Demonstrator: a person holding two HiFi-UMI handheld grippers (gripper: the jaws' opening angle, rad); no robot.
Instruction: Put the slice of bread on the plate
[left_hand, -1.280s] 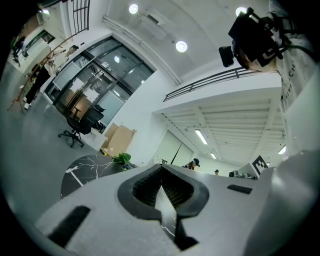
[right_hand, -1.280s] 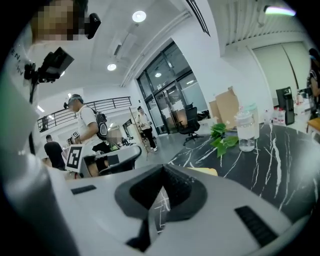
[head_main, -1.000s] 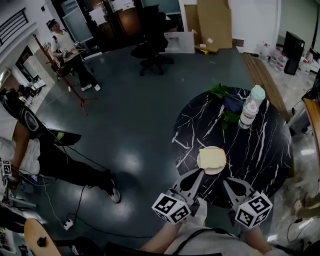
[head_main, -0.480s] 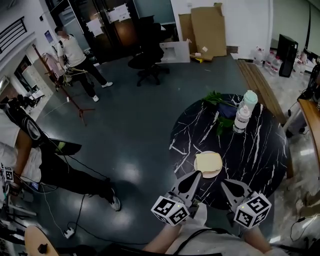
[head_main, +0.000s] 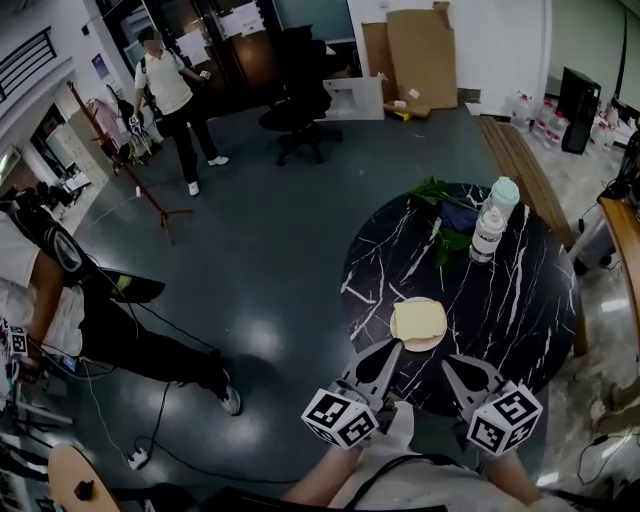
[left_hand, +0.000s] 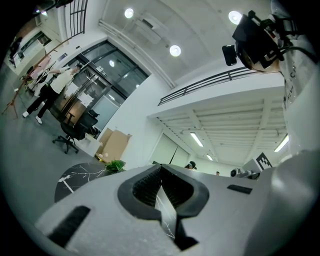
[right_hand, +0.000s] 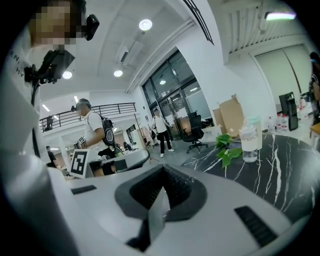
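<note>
Bread slice (head_main: 419, 320) lies flat on the plate (head_main: 426, 346), centre-right of the head view, near the lower edge of the dark marbled table (head_main: 520, 310). Left gripper (head_main: 394, 347) and right gripper (head_main: 449, 364) sit just below it at lower centre. Both have their jaws pressed together on nothing and are clear of the bread. Judgement: placement looks done, and the next move calls only for backing off without nudging the plate.

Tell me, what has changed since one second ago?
Only the person in the white shirt in the background has walked, toward the right. The slice of bread stays on the plate. The left gripper and right gripper stay shut and empty near the table.
</note>
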